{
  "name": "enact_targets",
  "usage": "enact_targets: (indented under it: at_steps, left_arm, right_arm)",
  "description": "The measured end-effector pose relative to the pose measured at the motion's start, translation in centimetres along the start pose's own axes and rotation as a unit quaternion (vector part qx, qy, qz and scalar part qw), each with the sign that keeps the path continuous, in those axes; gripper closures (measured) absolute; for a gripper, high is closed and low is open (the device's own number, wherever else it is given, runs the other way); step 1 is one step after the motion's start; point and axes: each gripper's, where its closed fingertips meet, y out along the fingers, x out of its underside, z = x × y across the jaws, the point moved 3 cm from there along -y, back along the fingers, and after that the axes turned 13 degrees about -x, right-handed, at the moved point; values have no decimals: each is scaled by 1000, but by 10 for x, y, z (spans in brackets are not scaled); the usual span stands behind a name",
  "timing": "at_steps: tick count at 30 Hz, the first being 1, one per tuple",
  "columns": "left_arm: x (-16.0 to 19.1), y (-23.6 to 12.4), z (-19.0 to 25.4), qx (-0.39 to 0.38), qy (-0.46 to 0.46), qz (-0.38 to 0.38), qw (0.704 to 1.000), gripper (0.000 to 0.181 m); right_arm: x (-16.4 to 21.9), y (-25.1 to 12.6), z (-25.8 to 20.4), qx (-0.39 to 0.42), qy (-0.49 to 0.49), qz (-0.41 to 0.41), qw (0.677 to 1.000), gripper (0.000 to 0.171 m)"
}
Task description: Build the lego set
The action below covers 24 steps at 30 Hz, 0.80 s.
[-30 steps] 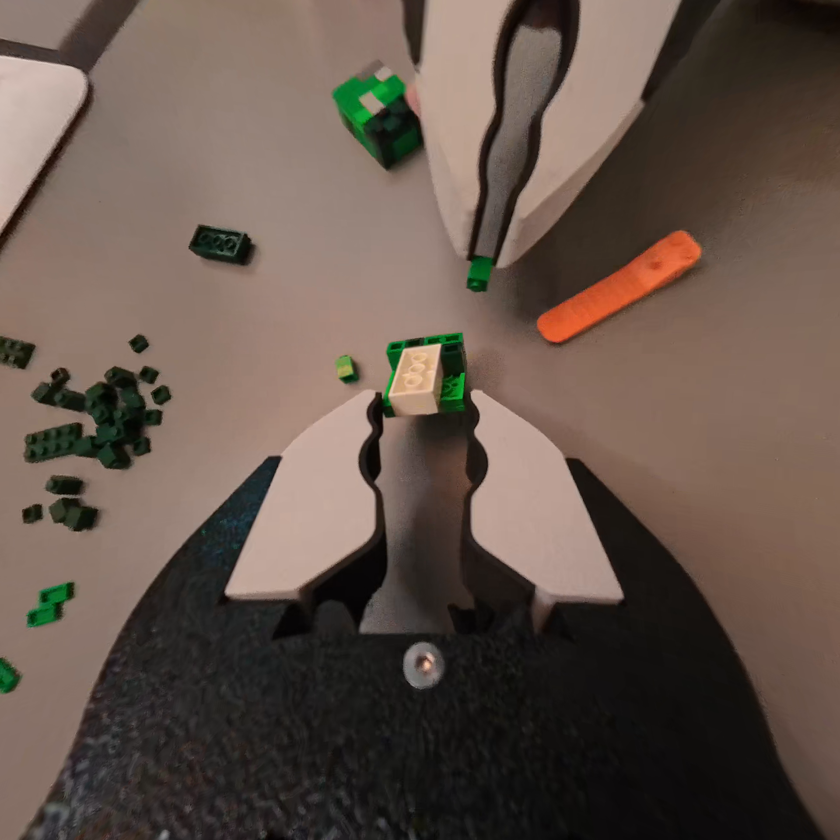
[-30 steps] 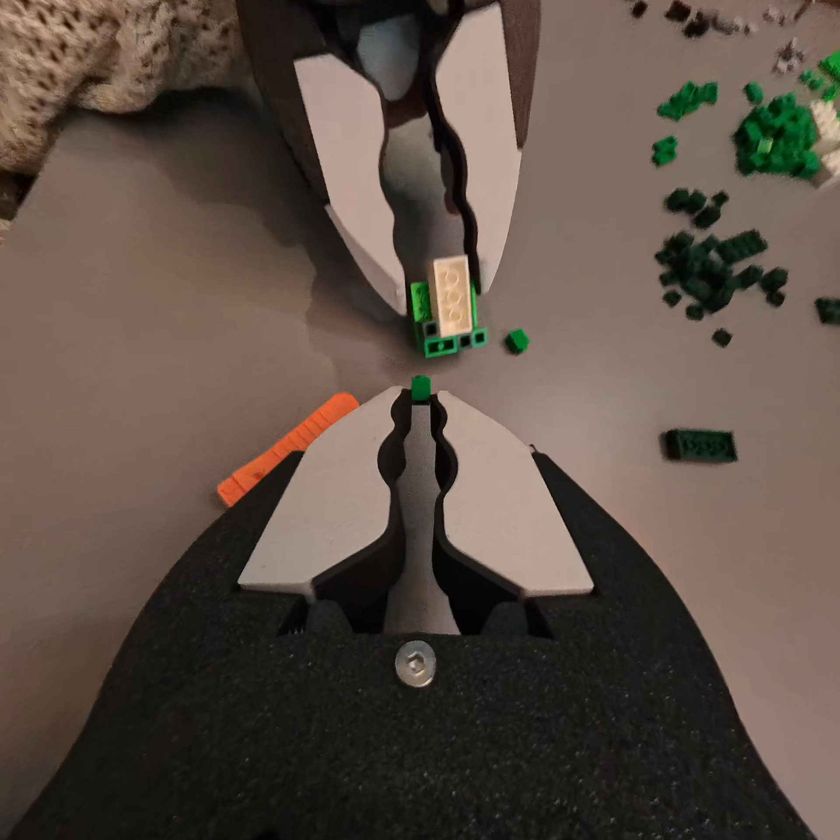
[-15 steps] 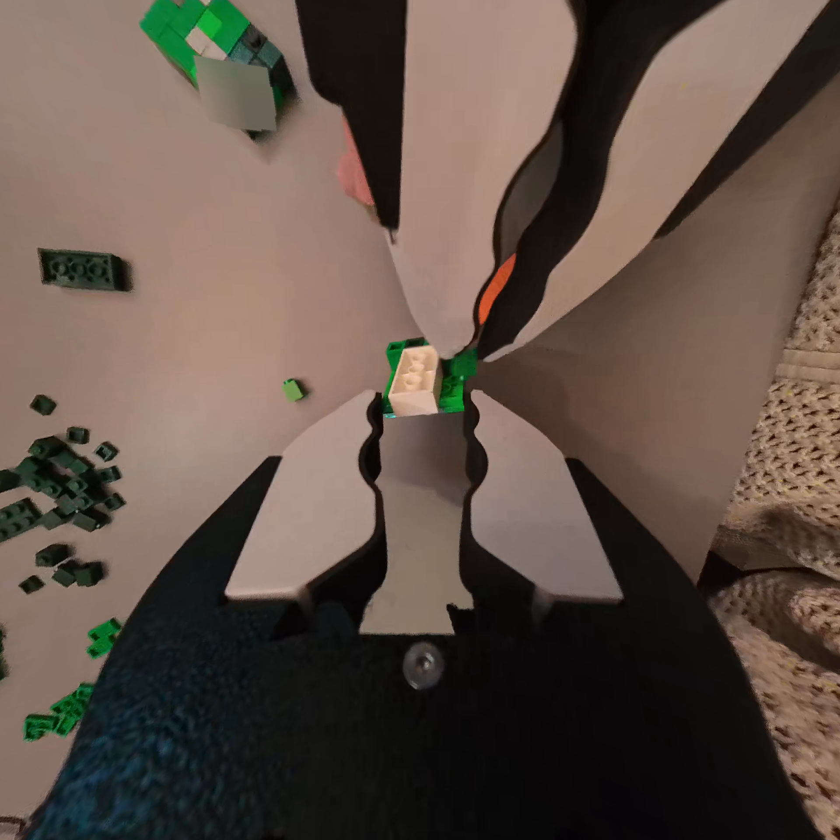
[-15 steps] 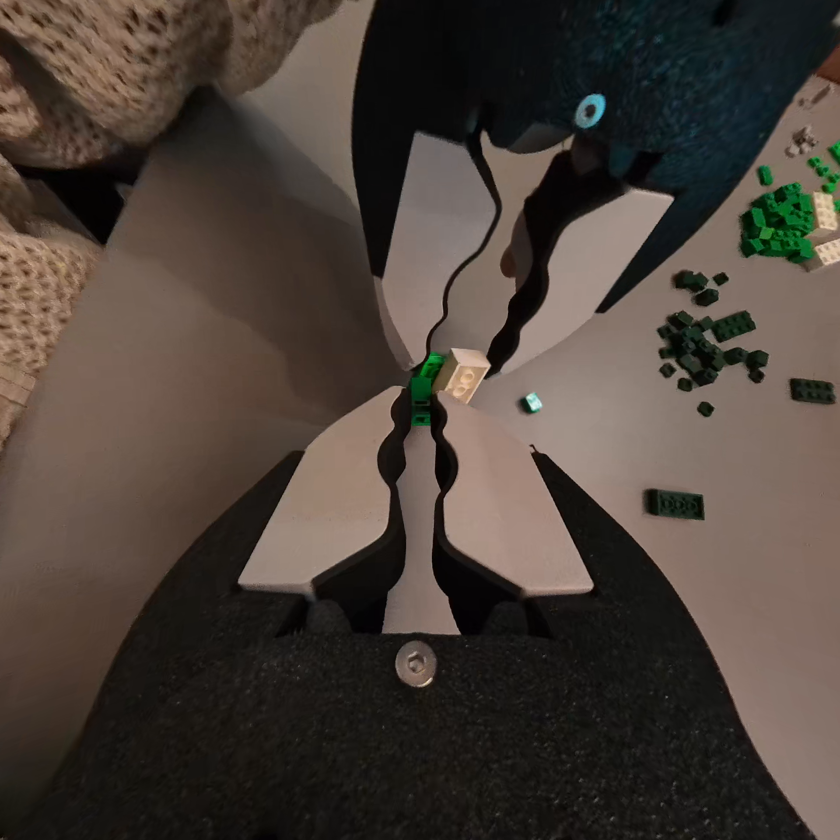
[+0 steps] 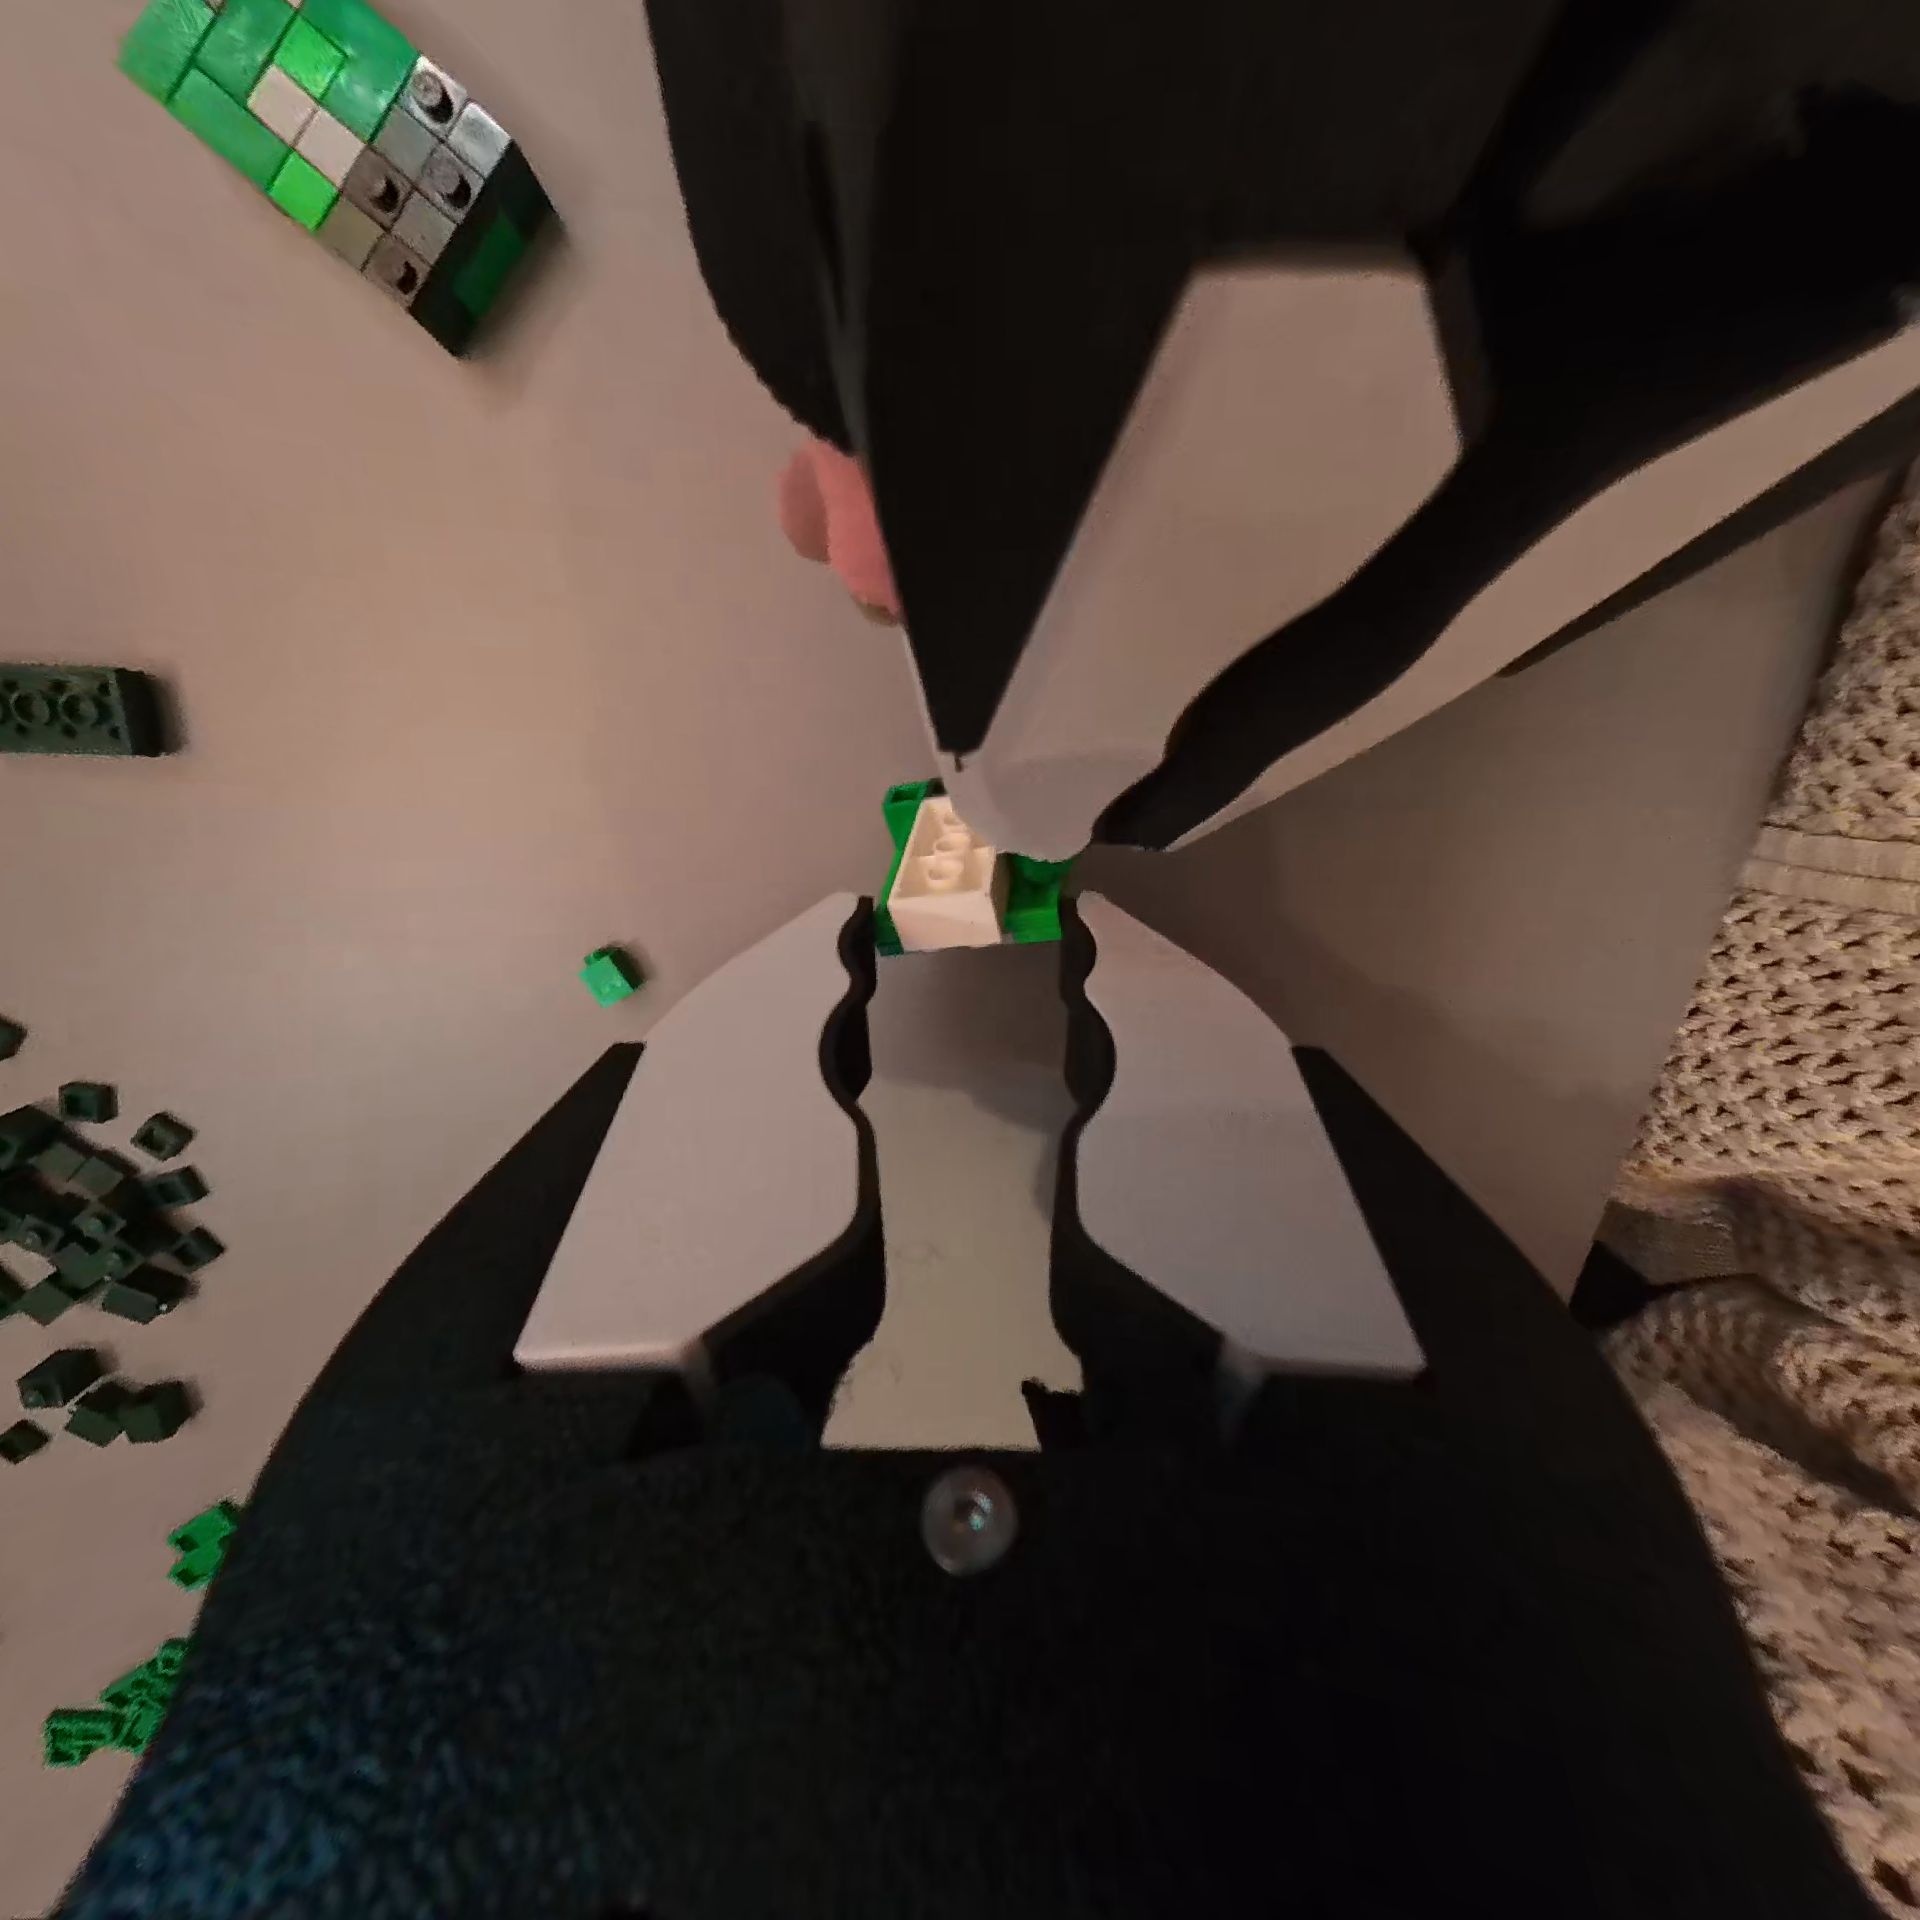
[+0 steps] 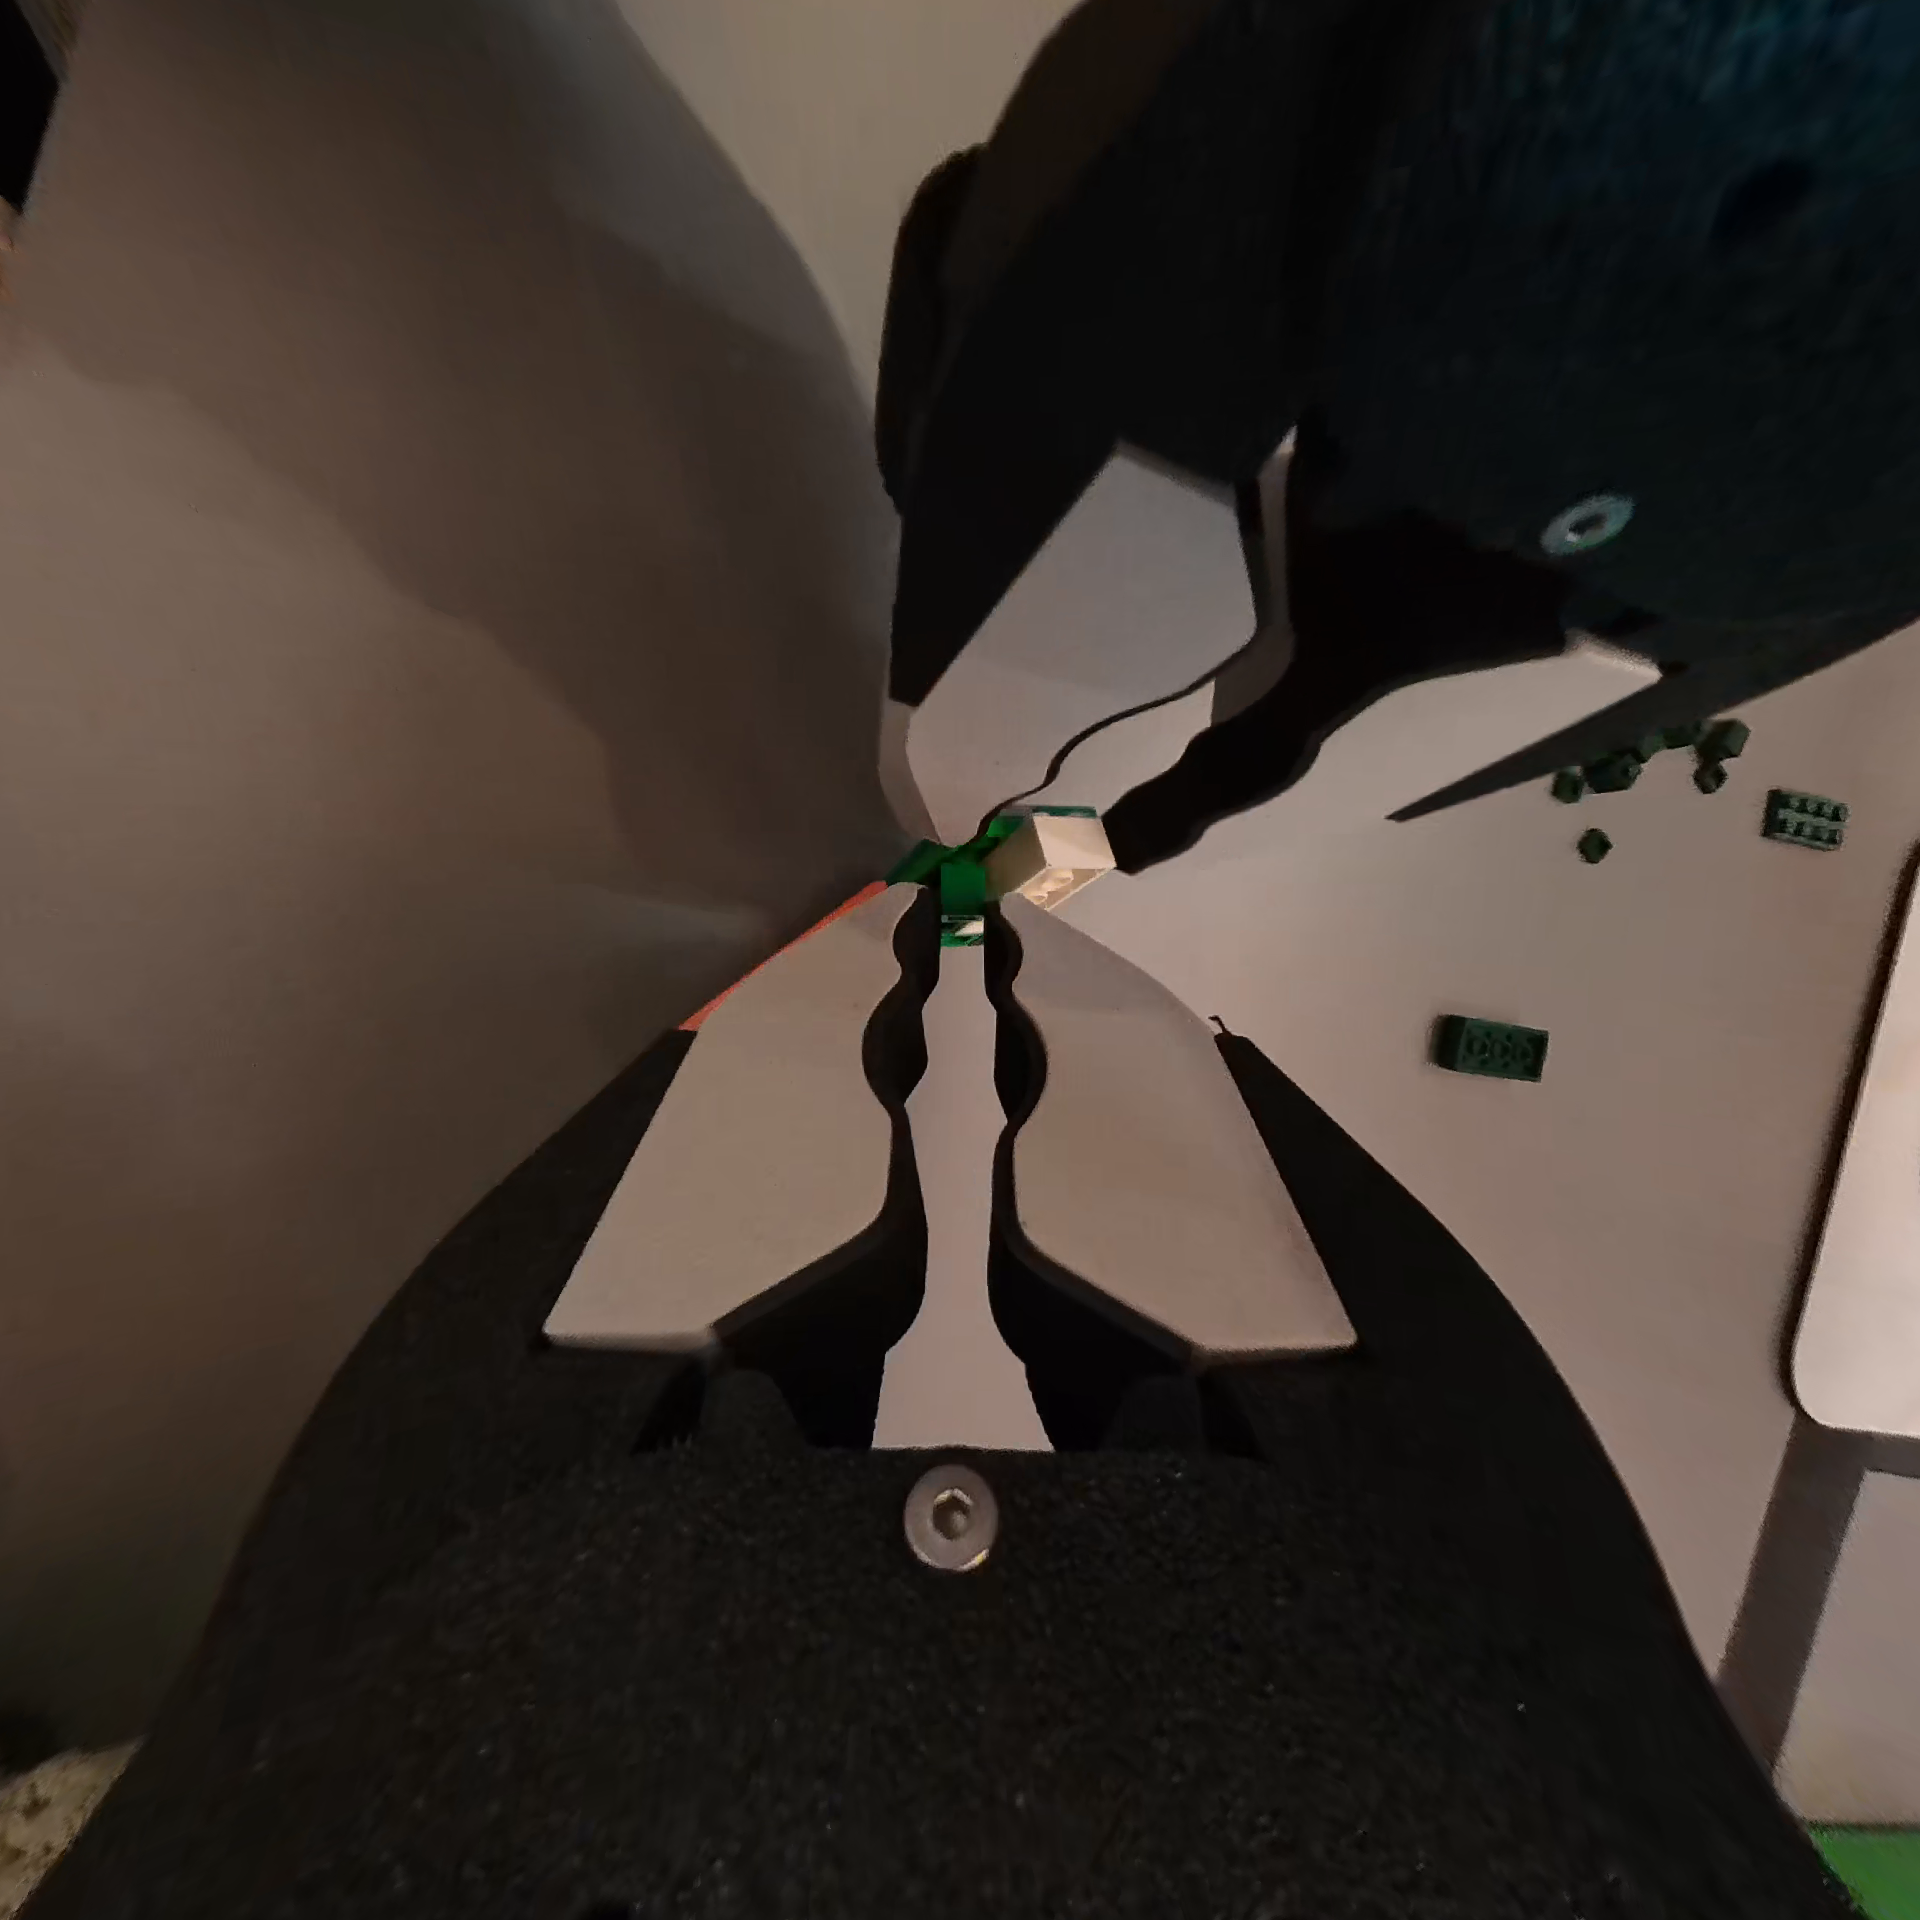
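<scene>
We see the left gripper [image 5: 971, 914] with its jaws clamped on a small block [image 5: 951, 883], a white brick set in bright green pieces, held above the desk [image 5: 416, 623]. The right gripper [image 6: 956, 904] has its jaws nearly together, pinching a small green piece [image 6: 961, 883] that touches the block's green side.

The left wrist view shows the block's white studded face and the right gripper [image 5: 1039, 821] coming down from above, its tip covering the block's far corner; the green piece [image 5: 1034, 873] is a sliver under that tip. Only this view shows a green, white and grey build [image 5: 332, 166] toward the far left of the desk, a loose green stud [image 5: 611, 977] just left of the block, a dark green brick [image 5: 83, 712] at the left edge, a heap of dark green pieces [image 5: 94, 1226] below it, and a knitted cloth [image 5: 1766, 1143] along the right edge.

The right wrist view shows the block [image 6: 1049, 852] from the side, with the left gripper [image 6: 1023, 831] above it. Only here we see an orange strip [image 6: 790, 956] behind the right gripper's left finger, two dark green bricks [image 6: 1491, 1047] [image 6: 1806, 821] on the right, and a pale board [image 6: 1870, 1195] at the right edge.
</scene>
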Motion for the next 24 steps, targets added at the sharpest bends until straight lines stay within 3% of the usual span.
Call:
enact_targets:
  at_steps: [14,24]
  left_arm:
    - [-2,6,1,11,-8,3,1000,147]
    - [-1,5,-13,-9,-67,65,996,147]
  right_arm:
    - [4,3,1,31,4,-28,999,161]
    - [10,-25,7,119,13,44,992,154]
